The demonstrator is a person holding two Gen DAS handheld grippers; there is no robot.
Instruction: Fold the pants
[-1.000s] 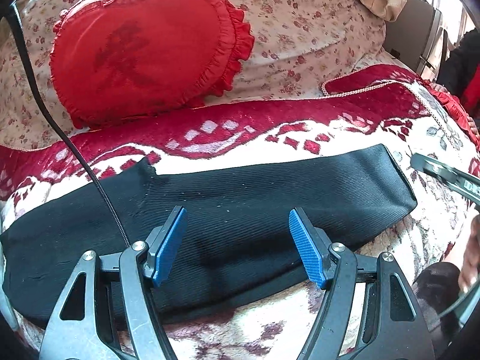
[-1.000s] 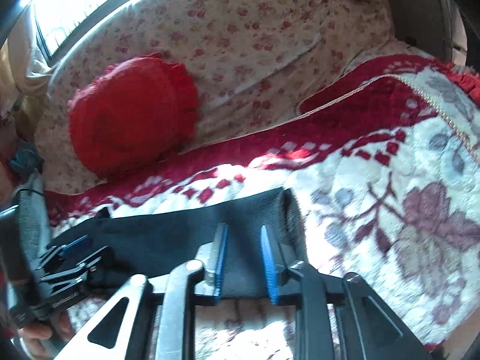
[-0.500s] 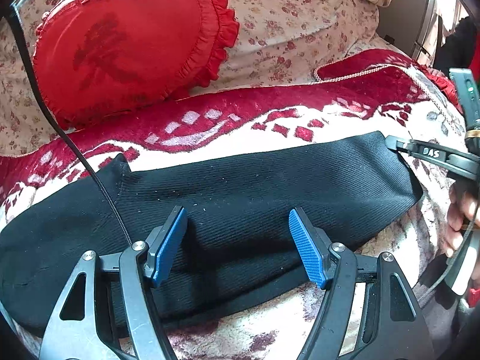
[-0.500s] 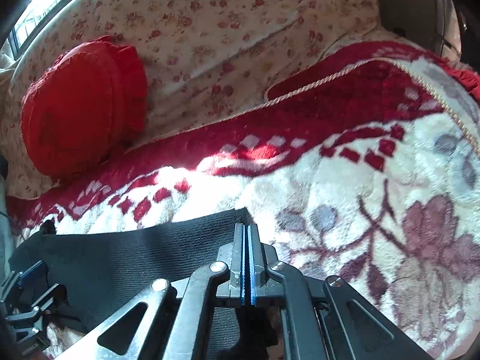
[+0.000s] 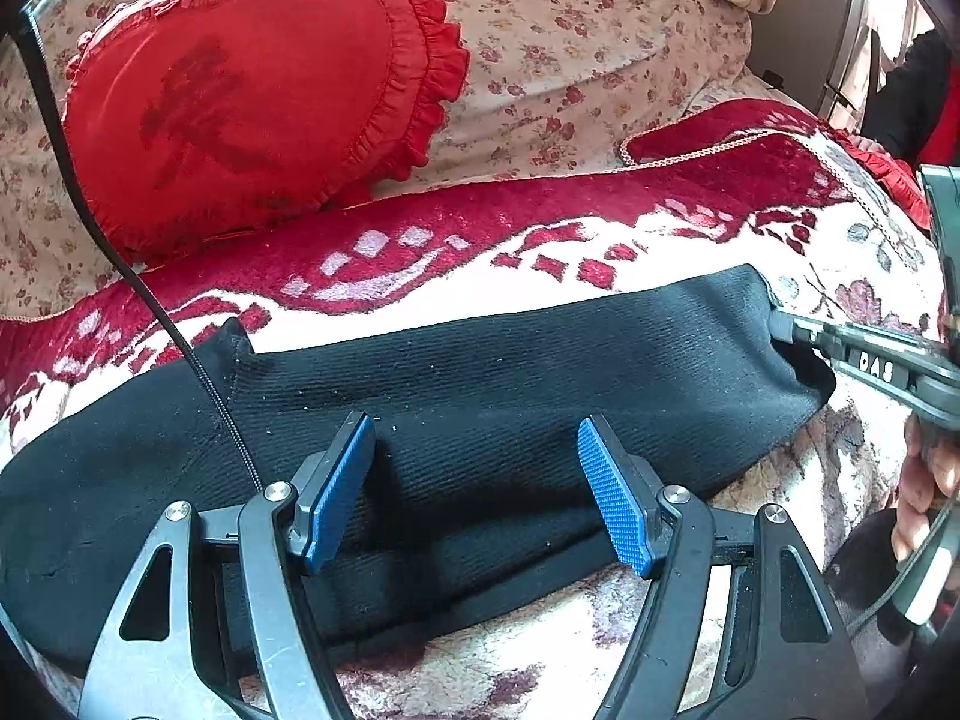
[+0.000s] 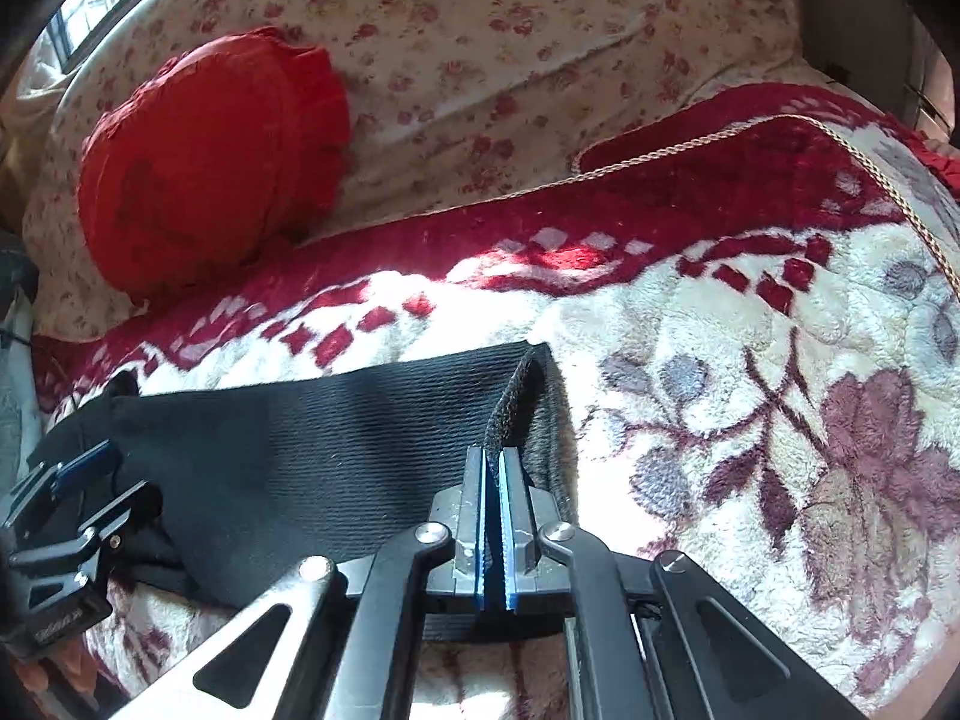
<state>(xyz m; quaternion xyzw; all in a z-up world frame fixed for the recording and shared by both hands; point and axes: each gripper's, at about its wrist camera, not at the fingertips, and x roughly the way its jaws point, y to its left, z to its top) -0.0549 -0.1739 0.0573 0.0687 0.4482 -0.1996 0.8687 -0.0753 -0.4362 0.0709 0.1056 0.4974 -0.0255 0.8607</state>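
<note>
- While viewed from the left wrist, the left gripper [image 5: 477,495] hovers with jaws spread wide, holding nothing, over the black pants [image 5: 480,396] laid lengthwise along the blanket [image 5: 420,294] near edge, likely ready to pin the fold line; the pants' left end is cut off.
- Right wrist view: the right gripper [image 6: 493,525] is clamped on the pants [image 6: 312,450] hem, lifting it to carry over; layers gripped unclear.

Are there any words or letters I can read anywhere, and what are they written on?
"DAS": white letters on the right gripper, seen from the left wrist camera.
Pale lettering on the left gripper's body, low in the right wrist view: too blurred to read.
Dark mark on the red pillow: maybe a character, not readable.
</note>
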